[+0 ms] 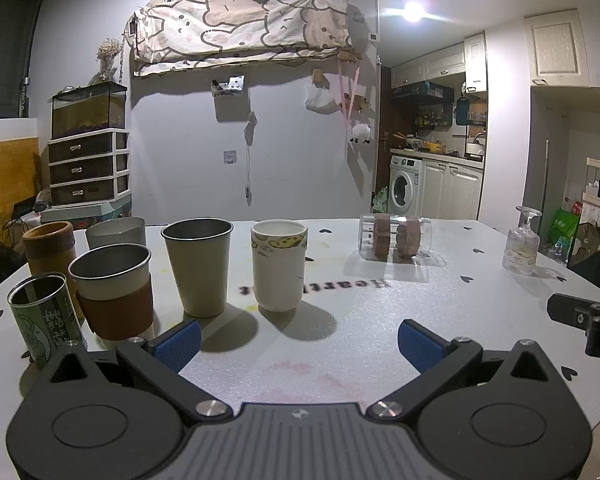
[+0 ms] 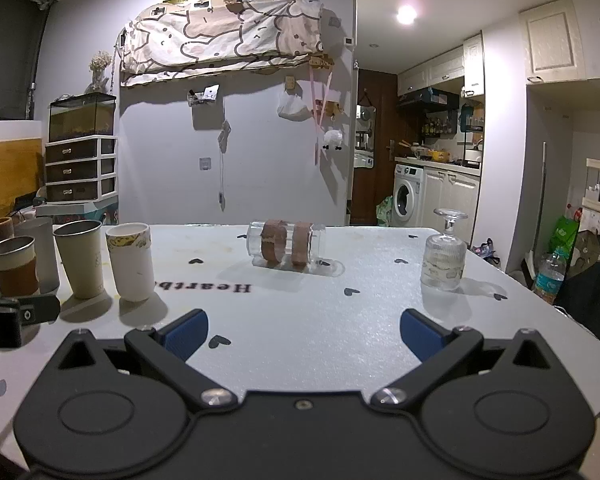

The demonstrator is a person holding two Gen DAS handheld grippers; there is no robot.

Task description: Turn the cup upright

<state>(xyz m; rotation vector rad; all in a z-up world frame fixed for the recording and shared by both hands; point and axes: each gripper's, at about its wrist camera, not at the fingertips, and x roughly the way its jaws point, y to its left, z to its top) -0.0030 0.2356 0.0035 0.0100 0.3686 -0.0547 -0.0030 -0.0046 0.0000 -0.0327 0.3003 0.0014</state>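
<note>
Your left gripper (image 1: 298, 338) has its jaws spread wide with nothing between the blue pads (image 1: 180, 342), only bare white table (image 1: 340, 344) beneath. Your right gripper (image 2: 304, 334) is the same: jaws wide apart, holding nothing, low over the table (image 2: 300, 340).

Just ahead of your left gripper stands a white paper cup (image 1: 279, 266), upright, and beside it to the left a tall metal cup (image 1: 198, 266), also upright. Further left you have a metal cup with a brown sleeve (image 1: 114, 292), a green printed can (image 1: 44, 320) nearest the table edge, a brown cylinder (image 1: 49, 248) and a grey cup (image 1: 116, 232) behind them. All of these stand mouth up.

Straight ahead of your right gripper, near the far side of the table, a clear glass cup with two brown bands (image 2: 286, 242) lies on its side. In the left view the same cup (image 1: 396, 242) sits ahead and to the right. To the right of it, well apart, a stemmed glass (image 2: 444, 254) stands upside down, foot in the air; it appears at the right of the left view too (image 1: 522, 246).

The black body of your other gripper shows at the edge of each view.
</note>
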